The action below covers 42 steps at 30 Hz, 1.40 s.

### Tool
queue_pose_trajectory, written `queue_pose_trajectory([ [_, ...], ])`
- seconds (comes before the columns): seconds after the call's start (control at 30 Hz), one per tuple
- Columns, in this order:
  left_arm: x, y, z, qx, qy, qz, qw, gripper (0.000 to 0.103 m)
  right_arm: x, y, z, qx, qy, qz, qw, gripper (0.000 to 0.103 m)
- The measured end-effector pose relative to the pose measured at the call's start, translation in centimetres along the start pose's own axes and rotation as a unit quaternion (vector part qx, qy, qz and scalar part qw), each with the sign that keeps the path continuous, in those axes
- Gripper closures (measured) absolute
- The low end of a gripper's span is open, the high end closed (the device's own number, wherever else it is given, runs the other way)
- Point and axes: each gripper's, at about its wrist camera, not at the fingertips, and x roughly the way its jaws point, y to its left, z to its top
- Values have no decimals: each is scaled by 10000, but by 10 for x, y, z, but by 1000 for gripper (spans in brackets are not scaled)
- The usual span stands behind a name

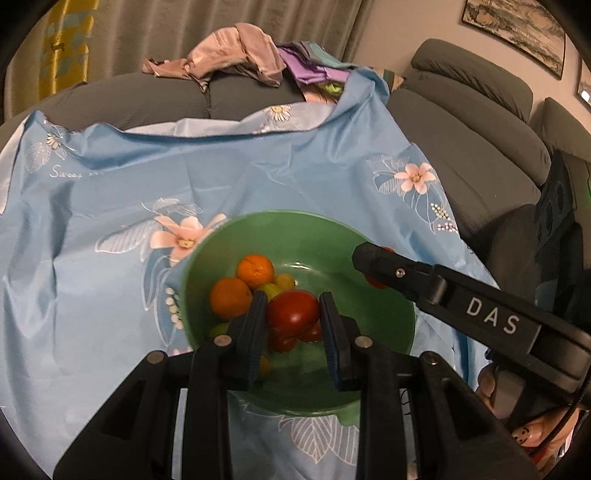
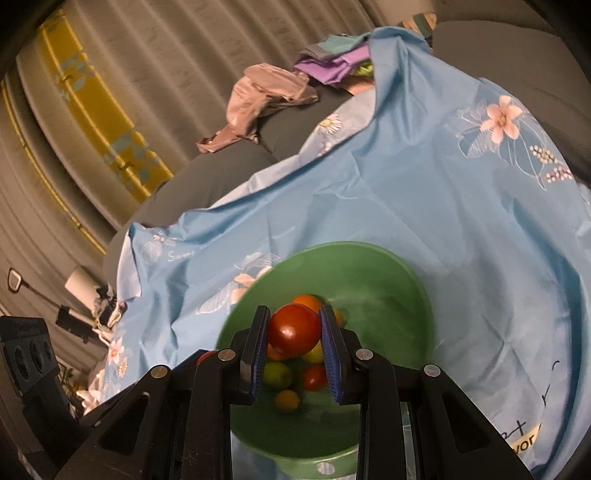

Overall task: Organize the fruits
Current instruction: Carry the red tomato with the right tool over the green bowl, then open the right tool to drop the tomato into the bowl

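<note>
A green bowl (image 1: 384, 295) sits on a blue flowered cloth and holds two oranges (image 1: 255, 271), small red tomatoes and yellow-green fruits. My left gripper (image 1: 293, 314) is shut on a red tomato (image 1: 293, 312) just above the fruit pile. My right gripper (image 2: 294, 328) is shut on another red tomato (image 2: 294, 329) over the same bowl (image 2: 399, 295). The right gripper's arm also shows in the left wrist view (image 1: 376, 264), above the bowl's right rim, with red fruit between its fingers. In the right wrist view, more small fruits (image 2: 277, 373) lie below the held tomato.
The blue cloth (image 1: 110, 184) is draped over a grey sofa (image 1: 461, 155). Crumpled pink clothing (image 1: 236, 51) and purple fabric (image 1: 314, 66) lie on the sofa's back. Curtains hang behind. A framed picture (image 1: 517, 29) hangs on the wall at right.
</note>
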Motion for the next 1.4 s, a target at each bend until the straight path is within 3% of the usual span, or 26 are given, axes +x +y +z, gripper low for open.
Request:
queue_pose_trajectory([
  [0.23, 15, -1, -4, -47, 227, -21, 9997, 75, 11, -8, 0, 85, 213, -250, 9994, 74],
  [0.53, 27, 1, -8, -81, 414, -33, 9991, 75, 19, -9, -1, 56, 370, -261, 9990, 74],
  [1.4, 42, 0, -13, -66, 594, -25, 9982, 75, 34, -12, -3, 10, 616, -619, 9962, 73],
])
